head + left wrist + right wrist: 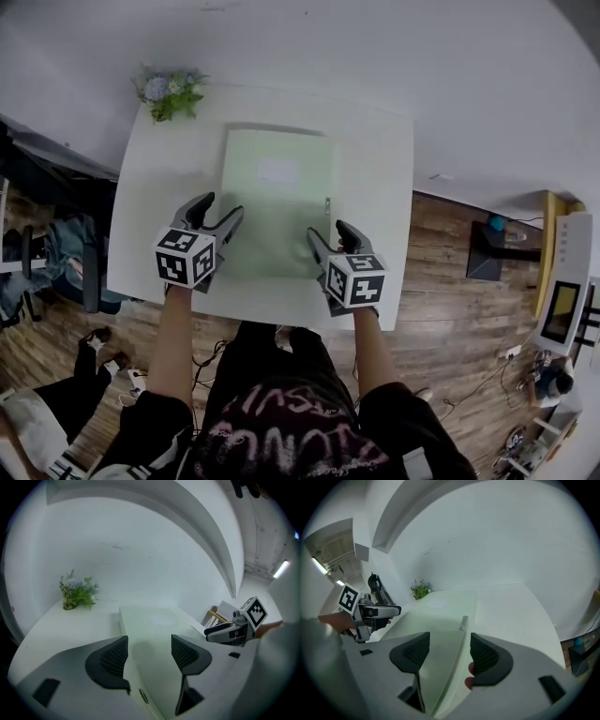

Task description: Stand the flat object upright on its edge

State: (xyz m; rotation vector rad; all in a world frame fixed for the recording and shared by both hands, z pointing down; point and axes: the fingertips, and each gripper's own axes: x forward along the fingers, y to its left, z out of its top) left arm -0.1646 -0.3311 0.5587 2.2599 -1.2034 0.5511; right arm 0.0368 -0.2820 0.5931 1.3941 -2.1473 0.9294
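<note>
A pale green flat folder [277, 187] lies on the white table [375, 169], with a small clasp on its right edge. My left gripper [222, 206] stands open at the folder's near left corner. In the left gripper view the folder's left edge [154, 625] runs between the open jaws of that gripper [149, 656], and the pads stand apart from it. My right gripper [327, 230] is open at the near right corner. The folder's right edge [436, 616] passes between the jaws of that gripper [443, 653] without being pressed.
A small potted plant [171, 94] stands at the table's far left corner. The table backs onto a white wall. Wooden floor surrounds it, with a chair and clutter [66, 253] to the left and a cabinet [567, 281] to the right.
</note>
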